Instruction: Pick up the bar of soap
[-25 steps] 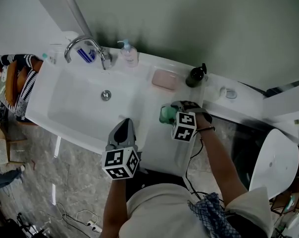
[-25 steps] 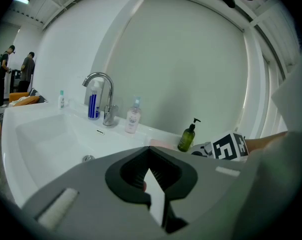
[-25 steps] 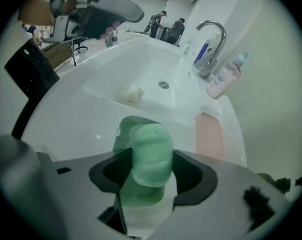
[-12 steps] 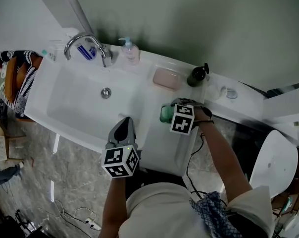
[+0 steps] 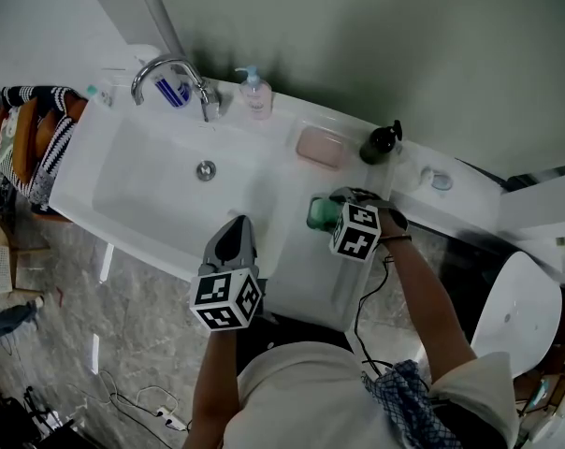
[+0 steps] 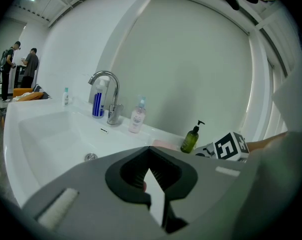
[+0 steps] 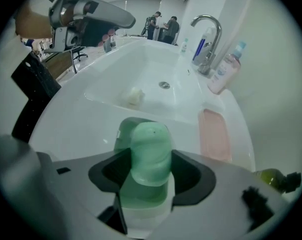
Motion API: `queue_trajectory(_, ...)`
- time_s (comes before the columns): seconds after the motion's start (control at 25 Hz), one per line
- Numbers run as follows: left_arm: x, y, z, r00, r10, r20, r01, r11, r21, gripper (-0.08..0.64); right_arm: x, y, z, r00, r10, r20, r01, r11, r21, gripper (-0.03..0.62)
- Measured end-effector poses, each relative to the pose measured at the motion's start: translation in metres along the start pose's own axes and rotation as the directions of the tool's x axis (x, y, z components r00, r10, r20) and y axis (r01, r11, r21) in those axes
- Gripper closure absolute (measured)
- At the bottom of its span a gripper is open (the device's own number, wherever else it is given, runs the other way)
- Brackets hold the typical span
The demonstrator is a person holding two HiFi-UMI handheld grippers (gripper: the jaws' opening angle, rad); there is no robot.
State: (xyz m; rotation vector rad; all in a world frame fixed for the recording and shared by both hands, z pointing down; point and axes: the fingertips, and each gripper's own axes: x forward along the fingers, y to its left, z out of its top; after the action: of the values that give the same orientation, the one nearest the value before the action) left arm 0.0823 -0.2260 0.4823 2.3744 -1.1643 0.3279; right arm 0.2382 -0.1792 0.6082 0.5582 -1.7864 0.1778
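Step in hand: the grasp; the right gripper (image 5: 337,210) has its fingers (image 7: 192,176) closed on the green bar of soap (image 7: 150,151), one pad on each flank, with the bar's rounded end standing out past the fingertips. Whether the bar is clear of the white worktop (image 5: 306,269) cannot be told from any view. The left gripper (image 5: 236,237) has its fingers together on nothing, and is held short of the sink (image 5: 142,181), well apart from the soap.

Next move, as judged: a straight lift with the grip kept firm; the bar looks smooth and may slip between the pads; no help from the left side appears needed.

A pink dish (image 5: 321,148) lies beyond the right fingers and slightly to their right.

Writing: none legible. The blue tube (image 5: 178,94) behind the tap (image 5: 170,68) carries pale print too small to read; the pale pump bottle (image 5: 256,96) has a label, unreadable; the dark pump bottle (image 5: 380,143) shows none. The cubes carry only square markers.
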Motion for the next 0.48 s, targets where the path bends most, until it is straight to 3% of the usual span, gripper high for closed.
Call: queue_trajectory(0.48, -0.003, 0.000, -0.007, 1.000, 0.005, -0.007, -0.005, 1.000, 0.008, 0.554, -0.009, -0.004, 0.017, 0.999, -0.046, 0.028, 0.046, 0.999, -0.006, 0.342)
